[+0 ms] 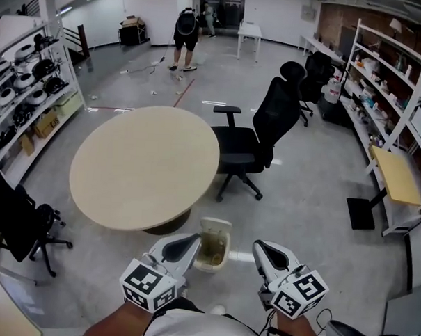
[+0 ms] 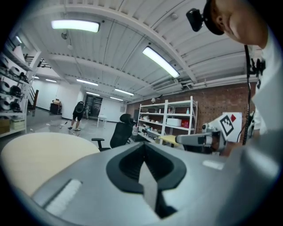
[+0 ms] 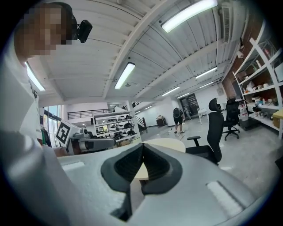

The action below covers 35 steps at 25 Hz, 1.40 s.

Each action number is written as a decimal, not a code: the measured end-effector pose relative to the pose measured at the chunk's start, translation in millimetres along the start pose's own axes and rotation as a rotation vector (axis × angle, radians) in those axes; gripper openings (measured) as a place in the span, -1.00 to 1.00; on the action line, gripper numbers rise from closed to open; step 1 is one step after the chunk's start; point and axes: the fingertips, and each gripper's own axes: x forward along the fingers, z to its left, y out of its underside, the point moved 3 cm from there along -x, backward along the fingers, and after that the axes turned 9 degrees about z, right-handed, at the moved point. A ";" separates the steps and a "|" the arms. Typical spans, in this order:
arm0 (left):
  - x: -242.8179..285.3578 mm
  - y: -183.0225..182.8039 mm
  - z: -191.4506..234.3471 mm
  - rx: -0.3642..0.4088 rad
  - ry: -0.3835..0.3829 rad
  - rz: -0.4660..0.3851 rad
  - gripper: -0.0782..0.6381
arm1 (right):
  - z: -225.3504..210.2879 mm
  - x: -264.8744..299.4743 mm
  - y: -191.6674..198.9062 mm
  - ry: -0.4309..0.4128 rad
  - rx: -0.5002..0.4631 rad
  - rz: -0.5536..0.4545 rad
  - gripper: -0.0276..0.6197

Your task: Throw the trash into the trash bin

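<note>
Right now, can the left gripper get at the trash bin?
Probably yes. The trash bin stands on the floor just past the left gripper in the head view, top open, nothing between them. The round table is behind it, not in the way. Jaws are shut and empty.

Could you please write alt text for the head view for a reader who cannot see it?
Two hand-held grippers, the left gripper and right gripper, both shut and empty, frame a small trash bin on the floor beside a round beige table. A black office chair stands at the table's right.
</note>
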 end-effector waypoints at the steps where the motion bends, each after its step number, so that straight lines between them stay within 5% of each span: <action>1: -2.1 2.8 -1.7 0.005 -0.006 0.010 -0.76 | 0.3 -0.9 1.8 0.000 -0.004 0.003 -0.91; 6: -9.8 11.1 9.7 -0.016 -0.039 0.033 -0.76 | 3.0 -9.1 11.3 0.024 0.014 0.008 -0.91; 14: 5.9 -9.6 14.1 0.011 0.042 -0.003 -0.76 | 2.2 -8.1 9.6 0.090 0.027 -0.008 -0.91; 35: -11.0 -6.5 51.6 0.042 0.092 -0.006 -0.76 | 29.5 27.1 7.2 0.156 0.009 0.016 -0.91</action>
